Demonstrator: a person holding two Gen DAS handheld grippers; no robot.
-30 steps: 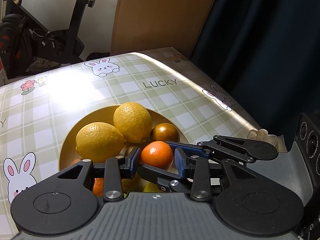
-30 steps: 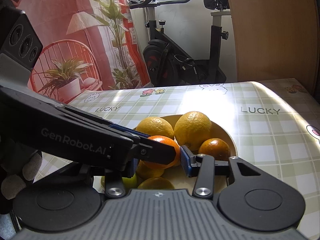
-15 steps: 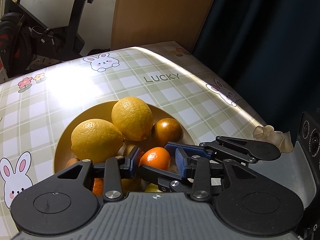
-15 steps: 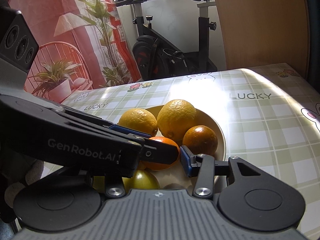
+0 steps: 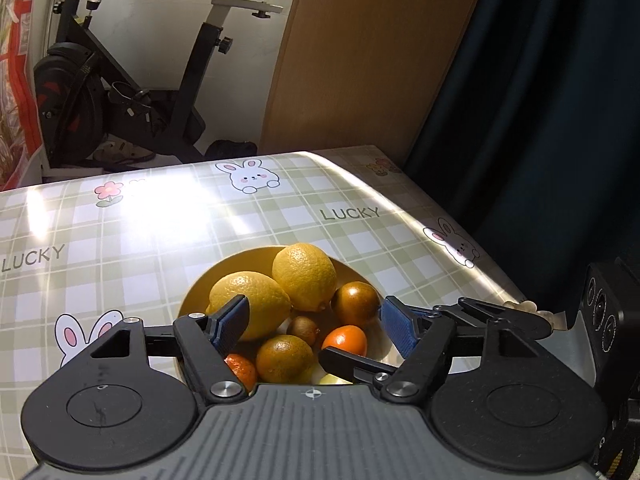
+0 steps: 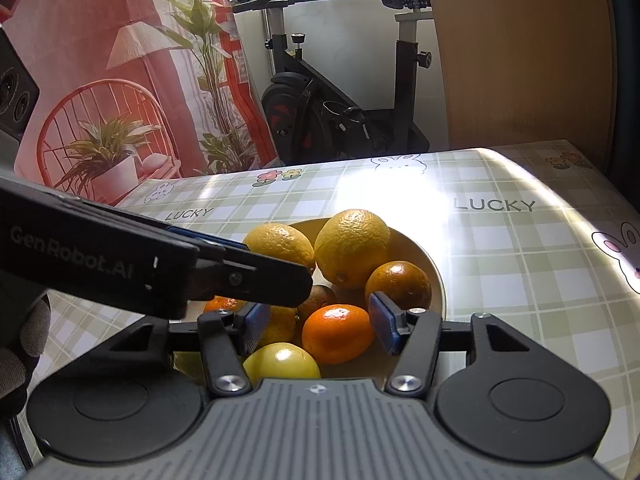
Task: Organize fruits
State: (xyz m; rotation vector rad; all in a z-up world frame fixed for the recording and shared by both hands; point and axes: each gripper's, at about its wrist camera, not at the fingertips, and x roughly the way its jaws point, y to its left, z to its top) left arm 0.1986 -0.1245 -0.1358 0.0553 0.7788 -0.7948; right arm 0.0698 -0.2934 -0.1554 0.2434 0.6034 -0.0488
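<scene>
Fruit: piled in a yellow bowl [image 6: 438, 280] on the counter [image 5: 152, 240], just ahead of both claws.
Nearest pieces: a pale yellow fruit [image 6: 282, 360] at the near rim, and beside it a bright orange mandarin [image 6: 336, 332].
Behind those: a small brown kiwi [image 5: 302, 326] mid-bowl, a dark orange [image 6: 398, 284] on the right, two big lemons [image 6: 352, 248] at the back, touching each other.
In the way: the left claw's black arm crosses the right wrist view from the left and hangs over the near left part of the pile.
Counter: green-checked cloth with rabbits and "LUCKY"; bare on the far side of the bowl and to its right, up to the rounded far right corner.
Beyond the edge: an exercise bike [image 5: 120, 92], a wooden panel [image 5: 360, 60], a dark curtain [image 5: 540, 100], a red plant print [image 6: 100, 80].
Left claw [image 5: 314, 322]: jaws have just been opening, now wide; fruit shows between the blue pads but none is touched.
Right claw [image 6: 320, 326]: jaws have just been opening; the mandarin sits between the pads with a gap on each side.
</scene>
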